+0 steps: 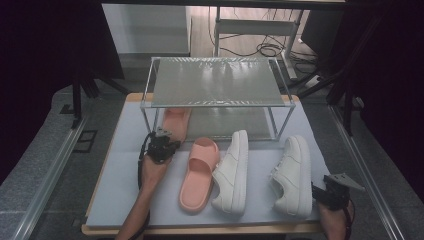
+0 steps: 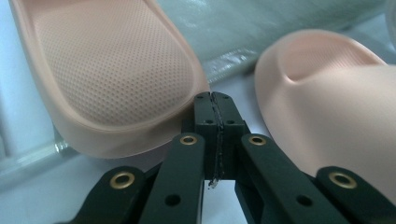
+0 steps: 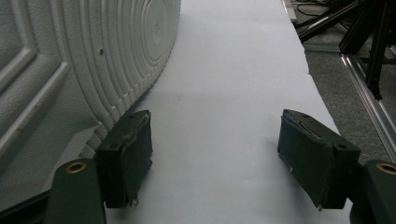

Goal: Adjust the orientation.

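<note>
Two claws in use. My left claw (image 2: 215,105) has its jaws pressed together on nothing, tips at the heel edge of the pink slide (image 2: 112,70) lying partly under the rack (image 1: 215,82). The second pink slide (image 1: 200,172) lies just beside it. My right claw (image 3: 215,154) gapes wide, empty, beside the right white sneaker (image 1: 292,175) on the bench (image 1: 120,185)

Dim surroundings, soft light on the table

The high view is dark at both sides and slightly soft; the rack's top shelf (image 1: 216,81) catches pale glare. The left gripper view blurs close up; the white sneaker sole (image 3: 84,60) stays fairly sharp.
</note>
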Demonstrator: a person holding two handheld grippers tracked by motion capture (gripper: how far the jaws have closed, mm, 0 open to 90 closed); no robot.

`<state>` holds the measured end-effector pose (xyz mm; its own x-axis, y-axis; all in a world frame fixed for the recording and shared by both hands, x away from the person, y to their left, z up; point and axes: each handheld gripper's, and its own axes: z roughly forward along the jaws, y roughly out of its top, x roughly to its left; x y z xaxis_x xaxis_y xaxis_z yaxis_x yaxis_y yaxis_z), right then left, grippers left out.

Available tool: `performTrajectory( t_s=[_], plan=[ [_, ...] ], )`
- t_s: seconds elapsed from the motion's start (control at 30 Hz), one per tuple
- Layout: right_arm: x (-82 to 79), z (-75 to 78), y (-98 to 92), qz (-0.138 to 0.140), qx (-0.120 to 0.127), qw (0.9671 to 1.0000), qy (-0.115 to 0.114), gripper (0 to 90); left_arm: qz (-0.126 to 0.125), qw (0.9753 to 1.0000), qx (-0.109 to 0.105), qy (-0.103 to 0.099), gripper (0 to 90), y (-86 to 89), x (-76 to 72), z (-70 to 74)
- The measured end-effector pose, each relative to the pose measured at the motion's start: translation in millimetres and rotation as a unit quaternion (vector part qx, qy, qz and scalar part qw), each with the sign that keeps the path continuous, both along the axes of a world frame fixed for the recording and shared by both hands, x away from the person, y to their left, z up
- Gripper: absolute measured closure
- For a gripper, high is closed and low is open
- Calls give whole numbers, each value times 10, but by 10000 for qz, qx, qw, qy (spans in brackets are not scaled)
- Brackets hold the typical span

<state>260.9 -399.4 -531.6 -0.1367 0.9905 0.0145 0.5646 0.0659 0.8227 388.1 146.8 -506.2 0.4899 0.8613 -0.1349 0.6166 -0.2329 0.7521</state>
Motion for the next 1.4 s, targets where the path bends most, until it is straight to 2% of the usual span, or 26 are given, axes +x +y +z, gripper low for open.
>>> performTrajectory(
  t_s=[0.2,0.4,0.47,0.6,0.67,0.77,0.97,1.03,1.27,1.33,1.4],
  plan=[
    [-1,0,-1,1,8,10000,-1,267,43,10000,40,16,897,-29,116,-11],
    [-2,0,-4,7,15,10000,4,267,170,9997,167,63,897,-55,228,-36],
    [-3,1,-5,8,17,10000,6,267,216,9996,142,64,897,-62,264,-57],
    [-2,0,-4,5,18,10000,1,267,259,9996,71,35,897,-60,279,-78],
    [-2,-1,-4,7,21,10000,-2,267,252,9996,161,4,896,-63,265,-78],
    [-3,-1,-5,7,26,10000,-3,267,264,9996,130,-45,896,-50,224,-72],
    [-3,-1,-6,8,29,10000,-2,267,197,9996,167,-111,839,-3,90,-32],
    [-3,-1,-4,7,19,10000,-3,266,170,9996,184,-137,825,32,-8,-12],
    [-3,0,-4,4,16,10000,3,267,150,9996,118,-197,773,84,-212,61],
    [-3,1,-3,7,16,10000,6,266,143,9997,129,-161,763,119,-319,86],
    [-2,0,-1,-2,18,10000,-2,266,128,9998,110,-137,760,130,-355,95]
  ],
)
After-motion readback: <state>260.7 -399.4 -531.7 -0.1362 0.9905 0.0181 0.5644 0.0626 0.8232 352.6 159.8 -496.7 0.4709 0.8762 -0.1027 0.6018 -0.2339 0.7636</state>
